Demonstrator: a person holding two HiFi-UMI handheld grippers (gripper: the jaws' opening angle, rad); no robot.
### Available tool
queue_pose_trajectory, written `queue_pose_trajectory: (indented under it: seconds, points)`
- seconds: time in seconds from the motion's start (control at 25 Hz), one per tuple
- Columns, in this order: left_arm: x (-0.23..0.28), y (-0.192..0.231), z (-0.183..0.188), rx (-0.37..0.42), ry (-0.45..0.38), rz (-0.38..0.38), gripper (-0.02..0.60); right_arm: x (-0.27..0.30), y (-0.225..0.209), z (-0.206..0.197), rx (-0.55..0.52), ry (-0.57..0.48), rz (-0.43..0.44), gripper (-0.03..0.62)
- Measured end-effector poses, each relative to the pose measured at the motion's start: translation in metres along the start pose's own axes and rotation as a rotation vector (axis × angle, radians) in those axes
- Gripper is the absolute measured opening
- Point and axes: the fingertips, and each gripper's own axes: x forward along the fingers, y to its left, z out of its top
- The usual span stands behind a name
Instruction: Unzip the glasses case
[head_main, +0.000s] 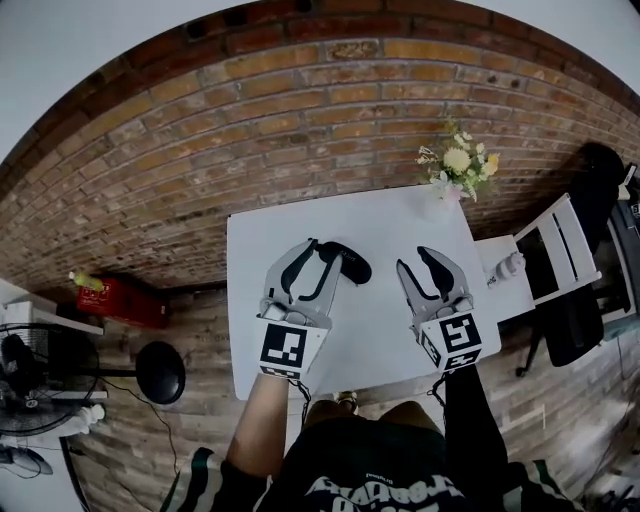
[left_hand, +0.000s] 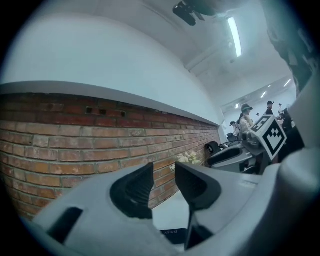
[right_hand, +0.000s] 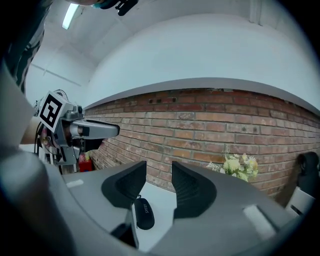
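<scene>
- We are standing over a white table (head_main: 370, 225) set against a red brick wall (head_main: 300, 110), with brick-patterned flooring around it.
- At the far left we are seeing a black fan (head_main: 30, 375), a red box (head_main: 120, 298) and a round black stool (head_main: 160, 372), all well apart from the work.
- We are holding the left gripper (head_main: 322, 250) over the table with its ribbed dark pads (left_hand: 135, 192) spread and nothing between them.
- The glasses case (head_main: 348, 262) is lying flat on the table just past that gripper's tips. It is a dark, smooth oblong with rounded ends and pale print on top (right_hand: 144, 214).
- We are judging the shell to be semi-rigid and a little slick, so pinning it at one end should stop it from skating.
- The right gripper (head_main: 412, 260) is likewise released, its jaws parted and empty, and the case is sitting low on the table beyond them.
- We are expecting this gripper to pinch the zipper pull and draw it along the seam rather than upward. The pull is too small to make out here.
- Further right, a bunch of pale flowers (head_main: 460, 165) is standing at the table's corner, and a white chair (head_main: 560, 250) is sitting beyond it.
</scene>
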Motion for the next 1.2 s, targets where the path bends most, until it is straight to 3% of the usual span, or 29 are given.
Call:
queue_pose_trajectory:
  seconds: [0.32,0.52,0.92,1.2]
  points:
    - [0.038,0.023,-0.056,-0.05,0.088,-0.075,0.138,0.04,-0.006,-0.034,0.031,0.076,-0.002,0.179]
    - [0.059,0.013,-0.097,-0.026,0.186,-0.162,0.138,0.056,-0.013,-0.057,0.067,0.111,0.002,0.179]
    - [0.087,-0.018,-0.203,0.122,0.466,-0.418,0.148,0.076,-0.021,-0.137,0.169,0.235,0.061,0.193]
    - [0.097,-0.037,-0.254,0.308,0.62,-0.611,0.181,0.077,-0.019,-0.198,0.213,0.357,0.107,0.212]
